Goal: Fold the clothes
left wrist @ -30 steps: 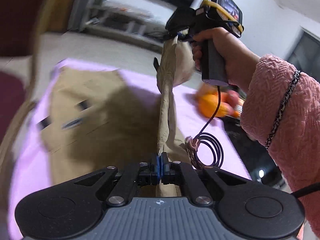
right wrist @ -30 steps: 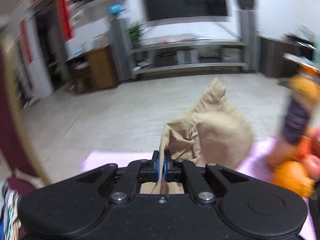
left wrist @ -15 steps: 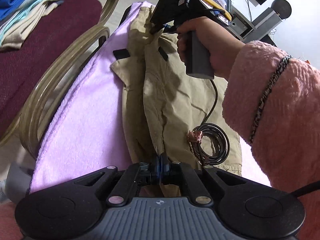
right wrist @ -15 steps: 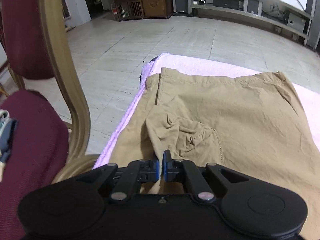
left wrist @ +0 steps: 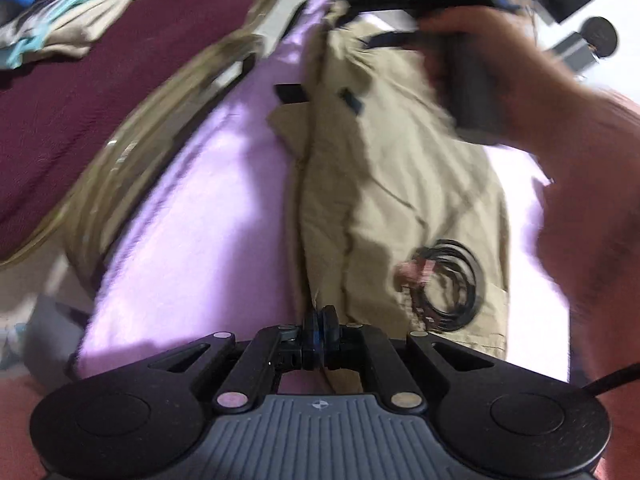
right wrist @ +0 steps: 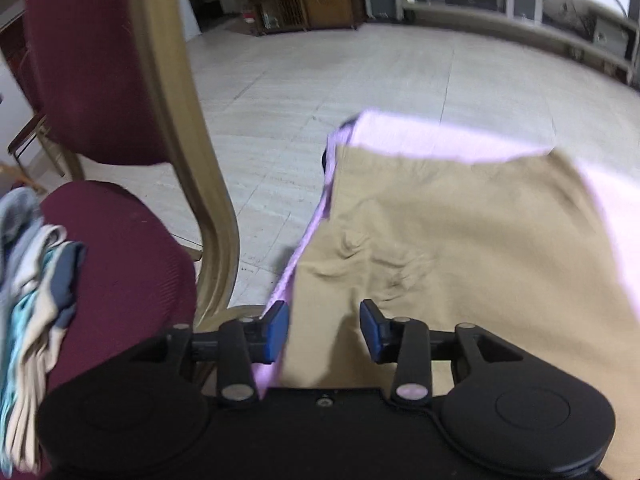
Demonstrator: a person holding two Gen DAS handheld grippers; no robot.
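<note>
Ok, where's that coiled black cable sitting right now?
In the left wrist view the coiled black cable lies on the tan trousers, low and right of centre, just beyond and right of the shut left gripper.

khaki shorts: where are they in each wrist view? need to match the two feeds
Left wrist: khaki shorts run up the centre-right, from the shut left gripper to the blurred hand at top.
Right wrist: khaki shorts fill the centre and lower right, ahead of the open right gripper.
Shared landmark: the pink towel beneath them.
</note>
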